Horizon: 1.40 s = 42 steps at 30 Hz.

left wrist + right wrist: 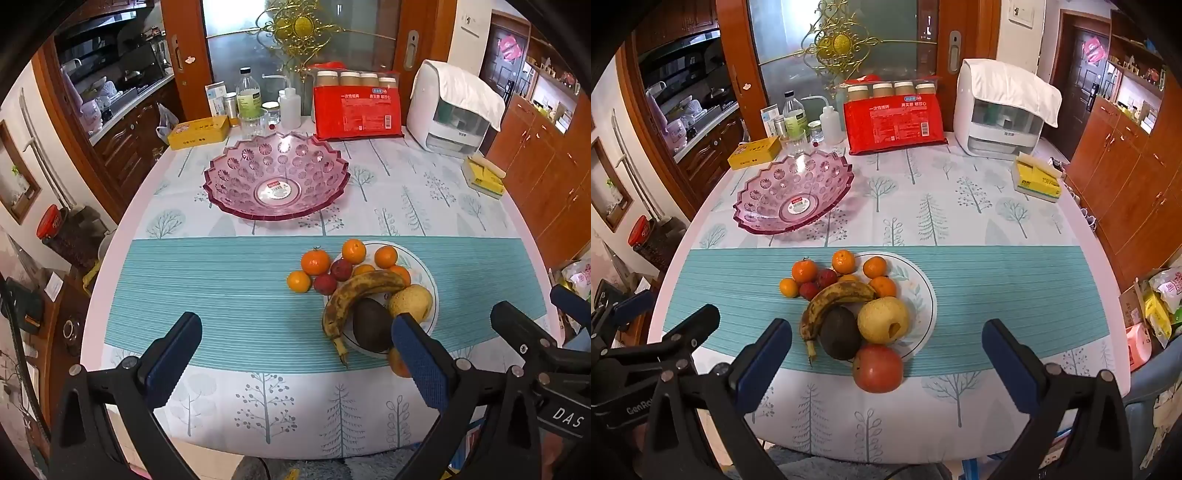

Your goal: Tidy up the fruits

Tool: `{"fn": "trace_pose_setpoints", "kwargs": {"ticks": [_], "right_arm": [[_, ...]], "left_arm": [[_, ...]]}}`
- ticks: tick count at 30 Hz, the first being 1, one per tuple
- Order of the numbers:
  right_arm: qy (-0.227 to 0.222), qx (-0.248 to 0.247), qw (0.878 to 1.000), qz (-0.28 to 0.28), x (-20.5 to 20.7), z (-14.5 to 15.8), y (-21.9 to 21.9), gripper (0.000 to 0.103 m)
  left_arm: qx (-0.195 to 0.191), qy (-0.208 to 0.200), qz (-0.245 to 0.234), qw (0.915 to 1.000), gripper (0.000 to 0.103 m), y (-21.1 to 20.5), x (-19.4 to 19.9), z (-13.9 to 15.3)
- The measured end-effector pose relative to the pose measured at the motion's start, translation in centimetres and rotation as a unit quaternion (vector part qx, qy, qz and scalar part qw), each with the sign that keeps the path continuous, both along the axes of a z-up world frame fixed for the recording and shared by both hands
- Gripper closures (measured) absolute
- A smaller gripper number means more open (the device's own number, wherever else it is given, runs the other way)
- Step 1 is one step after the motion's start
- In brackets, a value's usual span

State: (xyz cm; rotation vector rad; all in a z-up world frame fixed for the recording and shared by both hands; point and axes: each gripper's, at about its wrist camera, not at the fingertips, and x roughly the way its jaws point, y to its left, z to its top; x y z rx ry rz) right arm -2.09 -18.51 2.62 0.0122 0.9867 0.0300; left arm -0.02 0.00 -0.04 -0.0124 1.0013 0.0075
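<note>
Left gripper: the left gripper (295, 354) hangs above the near part of the table, tilted down, jaws spread wide with nothing between them; its right finger (419, 354) overlaps the near edge of the fruit pile in the left wrist view
Right gripper: the right gripper (886, 354) hangs beside it, also spread wide and empty; the fruit pile sits ahead between its two fingers in the right wrist view
Fruit plate: a white plate (923, 295) with a leaf pattern lies on the teal striped band of the tablecloth (1015, 280), near the front edge
Banana: a heavily browned banana (831, 301) curves across the plate's left side, stem toward the camera
Avocado: a dark avocado (839, 334) lies just right of the banana, touching it
Pear: a yellow pear (882, 319) rests on the plate, against the avocado
Apple: a red apple (878, 367) sits nearest the camera, at the plate's front rim, touching the avocado and pear
Tangerines: several tangerines (804, 270) cluster at the back and left of the pile, some on the plate, two on the cloth
Small red fruits: two small red fruits (826, 277) lie among the tangerines
Bowl: a pink cut-glass bowl (277, 177) stands empty farther back on the table, left of the plate, a label at its bottom
Back of table: a red pack of paper cups (356, 109), a white appliance (448, 114) under a cloth, a yellow tin (199, 131), bottles and jars (249, 98)
Right edge: a yellow packet (1038, 179)
</note>
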Motion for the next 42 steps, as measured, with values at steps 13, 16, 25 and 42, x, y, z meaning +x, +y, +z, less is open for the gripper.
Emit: {"fn": "trace_pose_setpoints", "kwargs": {"ticks": [13, 16, 25, 42], "right_arm": [[0.000, 0.002, 1.000, 0.002, 0.0, 0.0, -0.1, 0.000], [-0.003, 0.002, 1.000, 0.002, -0.1, -0.2, 0.0, 0.000], [-0.018, -0.006, 1.000, 0.008, -0.5, 0.1, 0.3, 0.000], [-0.017, -0.005, 1.000, 0.005, -0.7, 0.0, 0.3, 0.000]], "left_arm": [[-0.010, 0.013, -0.006, 0.9998, 0.001, -0.4, 0.5, -0.8], [-0.012, 0.013, -0.007, 0.9998, 0.001, -0.5, 0.4, -0.8], [-0.011, 0.015, -0.010, 0.9998, 0.001, -0.6, 0.4, -0.9], [-0.008, 0.013, -0.014, 0.9998, 0.001, -0.4, 0.2, -0.3]]}}
